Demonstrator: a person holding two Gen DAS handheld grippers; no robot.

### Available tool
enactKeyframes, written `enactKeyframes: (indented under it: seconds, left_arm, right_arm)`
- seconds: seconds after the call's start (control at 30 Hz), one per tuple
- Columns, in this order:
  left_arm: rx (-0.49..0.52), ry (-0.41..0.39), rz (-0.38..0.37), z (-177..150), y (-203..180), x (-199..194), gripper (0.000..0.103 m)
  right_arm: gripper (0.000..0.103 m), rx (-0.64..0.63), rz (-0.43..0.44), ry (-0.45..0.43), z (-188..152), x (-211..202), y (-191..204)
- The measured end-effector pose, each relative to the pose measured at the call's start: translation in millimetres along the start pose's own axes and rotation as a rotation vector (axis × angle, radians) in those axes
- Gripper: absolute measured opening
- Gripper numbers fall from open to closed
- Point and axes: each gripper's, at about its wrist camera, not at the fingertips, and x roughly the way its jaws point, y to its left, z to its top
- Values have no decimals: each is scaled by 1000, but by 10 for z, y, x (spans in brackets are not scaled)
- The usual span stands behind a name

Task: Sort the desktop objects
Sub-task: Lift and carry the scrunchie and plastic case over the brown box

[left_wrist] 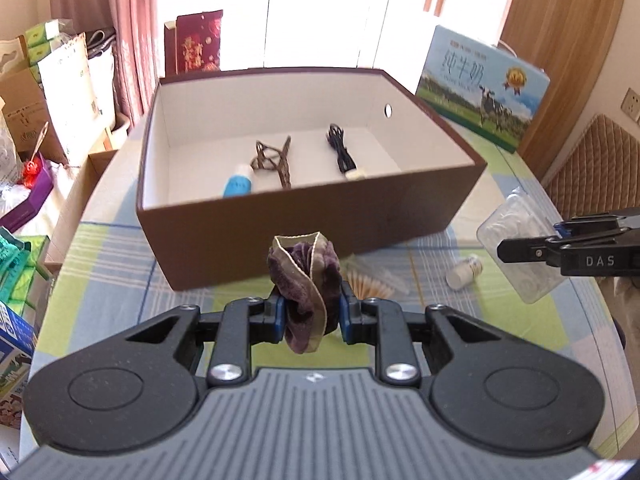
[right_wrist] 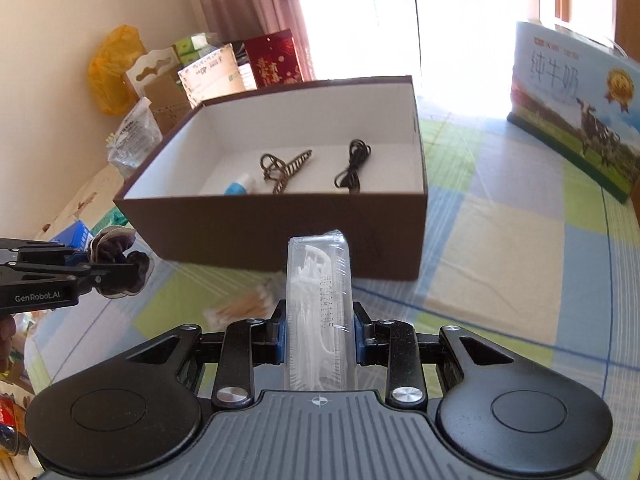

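Left tongs (left_wrist: pixel 312 316) clamped on purple scrunchie (left_wrist: pixel 306 284), held above tabletop (left_wrist: pixel 120 264). Right tongs (right_wrist: pixel 319 340) gripping clear floss-pick box (right_wrist: pixel 319 308), upright btwn pads. Brown box (left_wrist: pixel 304 220) just ahead of both tongs; inside: hair claw (left_wrist: pixel 276 160), black cable (left_wrist: pixel 340 152), blue-white tube (left_wrist: pixel 239 184). Cotton swabs (left_wrist: pixel 372 280) on tabletop below, btwn tongs and box.

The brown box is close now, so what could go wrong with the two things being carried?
The scrunchie is floppy and bulges above the left gripper; it might snag the brown box wall. The clear floss-pick box, in the right gripper, looks slick and stands tall, so it could slip or tilt. Dropped in, either could land on the hair claw or cable.
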Motion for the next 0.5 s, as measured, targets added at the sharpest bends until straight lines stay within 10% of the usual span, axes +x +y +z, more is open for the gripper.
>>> enactKeyframes:
  seconds: [0.5]
  left_arm:
    - [44,-76,46,885,288,229,21]
  right_arm:
    - [27,-72,-60,-108,1001,343,-2]
